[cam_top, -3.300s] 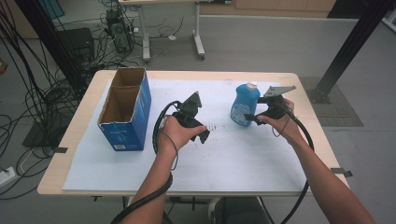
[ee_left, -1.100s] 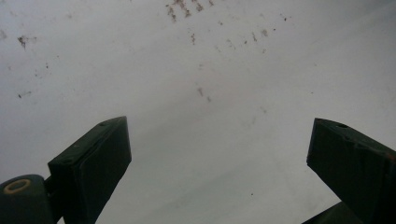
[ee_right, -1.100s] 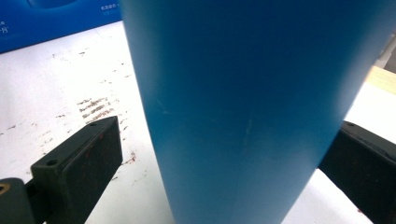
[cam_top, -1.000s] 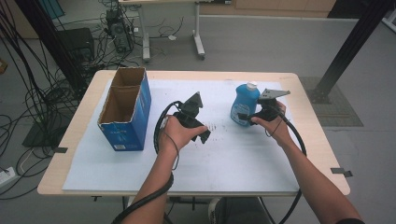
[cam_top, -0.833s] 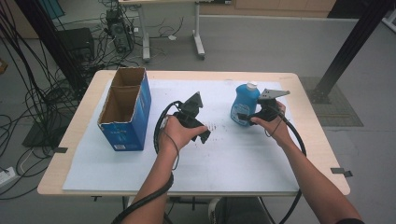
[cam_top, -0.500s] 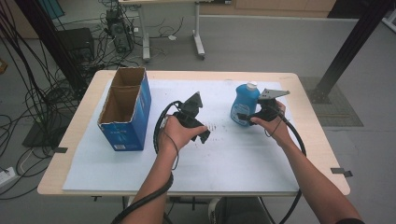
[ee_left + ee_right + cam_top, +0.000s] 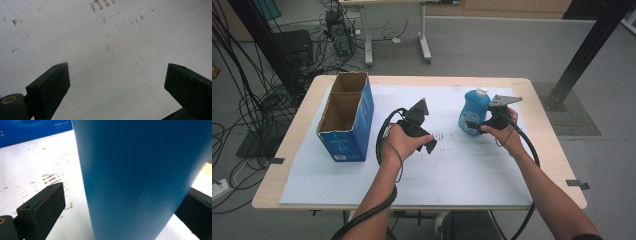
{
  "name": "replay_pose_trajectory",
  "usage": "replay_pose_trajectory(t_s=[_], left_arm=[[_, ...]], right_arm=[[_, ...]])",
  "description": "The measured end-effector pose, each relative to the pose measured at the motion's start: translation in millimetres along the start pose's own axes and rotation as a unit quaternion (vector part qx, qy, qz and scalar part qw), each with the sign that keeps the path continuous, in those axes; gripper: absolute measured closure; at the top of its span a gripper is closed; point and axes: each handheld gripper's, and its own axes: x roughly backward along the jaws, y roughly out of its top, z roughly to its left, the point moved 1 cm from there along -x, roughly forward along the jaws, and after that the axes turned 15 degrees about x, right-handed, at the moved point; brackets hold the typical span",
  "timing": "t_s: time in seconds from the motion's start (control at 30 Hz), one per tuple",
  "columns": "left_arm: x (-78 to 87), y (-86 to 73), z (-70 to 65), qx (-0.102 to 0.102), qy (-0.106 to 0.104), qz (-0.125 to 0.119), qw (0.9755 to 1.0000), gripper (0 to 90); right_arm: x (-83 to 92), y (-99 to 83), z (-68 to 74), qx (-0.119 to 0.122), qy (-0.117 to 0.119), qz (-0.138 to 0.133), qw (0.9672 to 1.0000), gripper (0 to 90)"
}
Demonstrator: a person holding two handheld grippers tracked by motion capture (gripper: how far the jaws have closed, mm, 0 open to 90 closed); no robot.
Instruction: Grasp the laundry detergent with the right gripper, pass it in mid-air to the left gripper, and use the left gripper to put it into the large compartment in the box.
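Right gripper view: right tongs (image 7: 125,202) apart around bottle (image 7: 140,175), left gap | left tongs (image 7: 117,82) apart over bare sheet (image 7: 112,37)

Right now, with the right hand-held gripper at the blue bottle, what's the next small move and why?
Probably close the right hand-held gripper on the blue plastic bottle with the white cap. In the right gripper view the bottle's body sits between the two black jaws, with a visible gap at the left jaw, so it looks framed but not yet clamped. The left hand-held gripper is open over the white table sheet.
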Motion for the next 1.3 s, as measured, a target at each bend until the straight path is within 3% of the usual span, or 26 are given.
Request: replay_pose_trajectory(t_s=[1.3], left_arm=[[1.6, 1.4, -2.4, -0.005, 0.002, -0.001, 1.0000, 6.8]], right_arm=[[0.5, 0.8, -0.3, 0.005, -0.002, -0.001, 1.0000, 1.4]])
